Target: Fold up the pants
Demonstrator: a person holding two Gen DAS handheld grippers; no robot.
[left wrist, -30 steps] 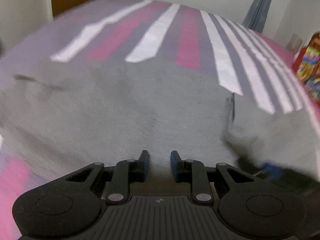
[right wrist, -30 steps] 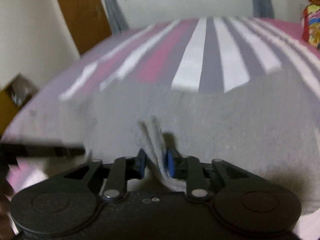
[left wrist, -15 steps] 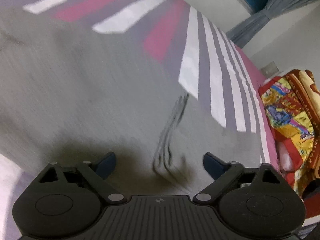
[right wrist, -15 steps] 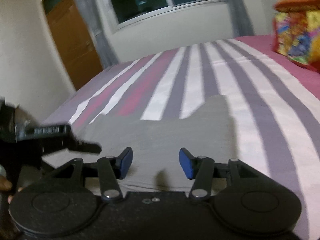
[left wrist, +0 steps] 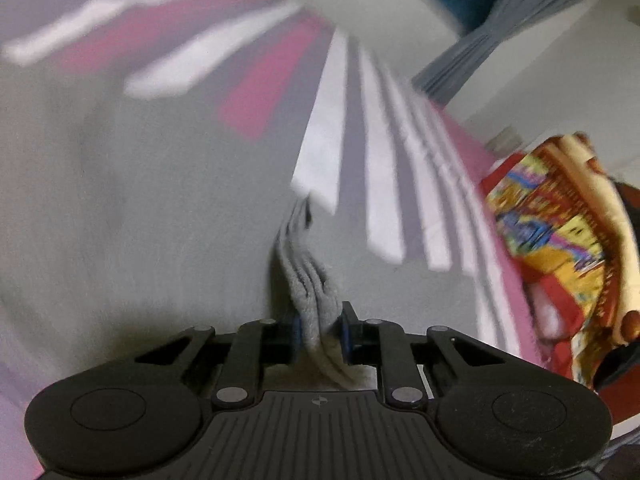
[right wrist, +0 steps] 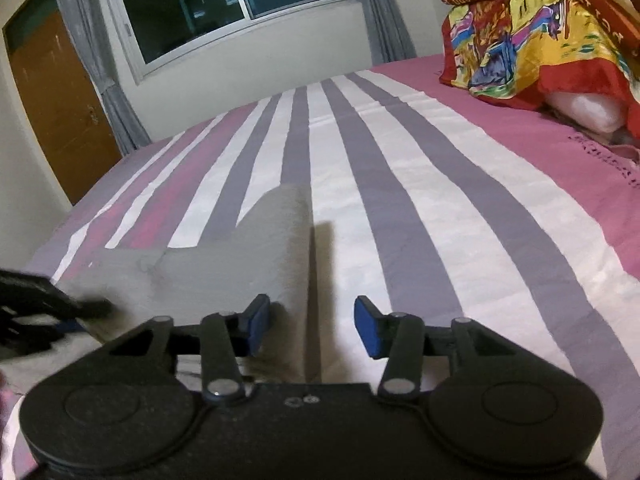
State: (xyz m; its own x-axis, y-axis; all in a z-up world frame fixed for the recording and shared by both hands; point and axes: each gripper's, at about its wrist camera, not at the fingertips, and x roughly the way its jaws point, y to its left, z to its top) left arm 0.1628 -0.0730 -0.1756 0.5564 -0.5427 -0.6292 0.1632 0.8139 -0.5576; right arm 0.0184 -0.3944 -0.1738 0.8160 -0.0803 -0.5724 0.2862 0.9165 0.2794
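Several layers of grey pants [left wrist: 312, 280] are bunching between the pads of your left tool [left wrist: 320, 330], which is clamping down on that stacked edge. The rest of the garment is lying spread on the striped bed [right wrist: 440, 200], near its front edge, with one narrower grey part reaching away from you across the stripes. The cloth is looking soft, thick and fleecy, so you are dealing with something limp that will sag and drag from wherever you are holding it; it is probably light, and not slippery. Because the layers are stacked, you are risking losing the bottom one if your pinch is shallow, so keep the bite deep on all of them.

Your right tool [right wrist: 310, 326] is hovering wide apart and holding nothing, right at the long right-hand edge of the pants [right wrist: 224, 268]. That edge is the sensible place for your second hold, well apart from the left pinch. A colourful bundle of bedding [right wrist: 540, 40] is sitting far off to the right, and the window [right wrist: 236, 4] and door [right wrist: 52, 112] are behind.
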